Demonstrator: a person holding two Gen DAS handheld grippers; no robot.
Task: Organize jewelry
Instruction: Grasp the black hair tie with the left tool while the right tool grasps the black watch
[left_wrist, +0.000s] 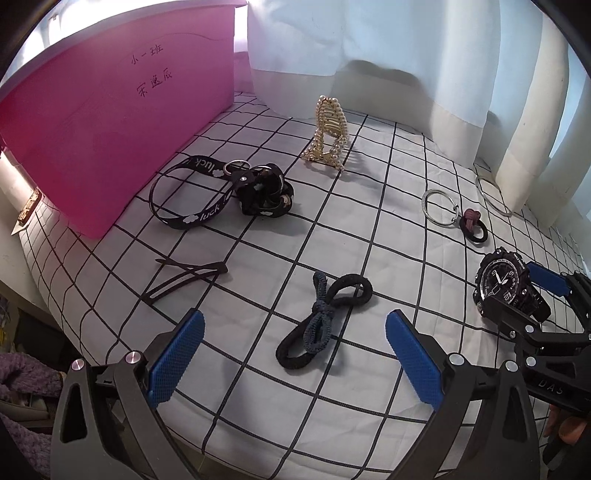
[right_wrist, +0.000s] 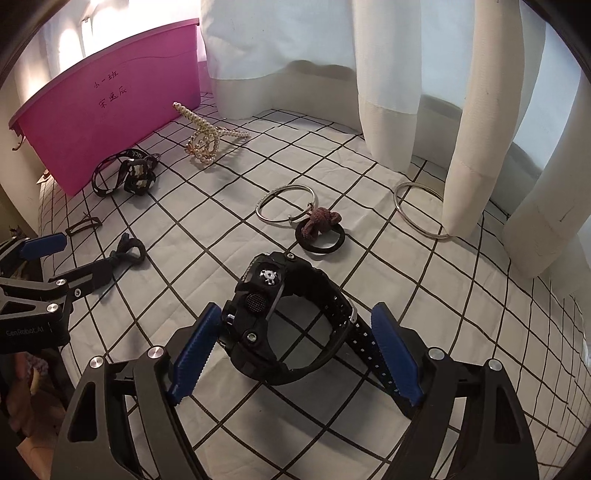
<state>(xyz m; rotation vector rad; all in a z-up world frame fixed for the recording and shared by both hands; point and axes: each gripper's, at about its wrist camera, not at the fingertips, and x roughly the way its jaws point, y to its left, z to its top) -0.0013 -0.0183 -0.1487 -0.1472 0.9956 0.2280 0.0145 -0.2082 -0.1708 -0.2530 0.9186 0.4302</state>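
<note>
Left wrist view is showing one pink storage bin (left_wrist: 110, 129) standing at the back left of the surface (left_wrist: 332, 406), which is wearing a white cloth with a black grid. One pale curtain (left_wrist: 406, 55) is hanging behind it, its folds touching the cloth.

Lying on the cloth, from large to small:
- One black printed lanyard (left_wrist: 207, 199), bunched up just beside the bin.
- One gold hair claw (left_wrist: 328, 133) edged with pearls, standing upright near the curtain.
- One black wristwatch (left_wrist: 506, 284) at the right, resting on its buckled strap with the dial tilting up.
- Two silver bangles: one (left_wrist: 437, 206) touching a hair tie, and one (left_wrist: 491, 199) partly slipping under a curtain fold.
- One knotted bundle of a black and a dark blue hair tie (left_wrist: 321, 317) near the front.
- One black hair tie (left_wrist: 472, 225) carrying a mauve knot.
- One dark snap clip (left_wrist: 184, 277) to the left.

Both tools are pointing steeply down at the cloth. The left tool (left_wrist: 295, 321) is hovering with its blue pads spread wide, and the knotted bundle is lying between them, untouched. The right tool (right_wrist: 295, 314) is also standing spread. The watch is sitting between its pads, with the left pad just beside the case and the strap tail running past the right pad.
</note>
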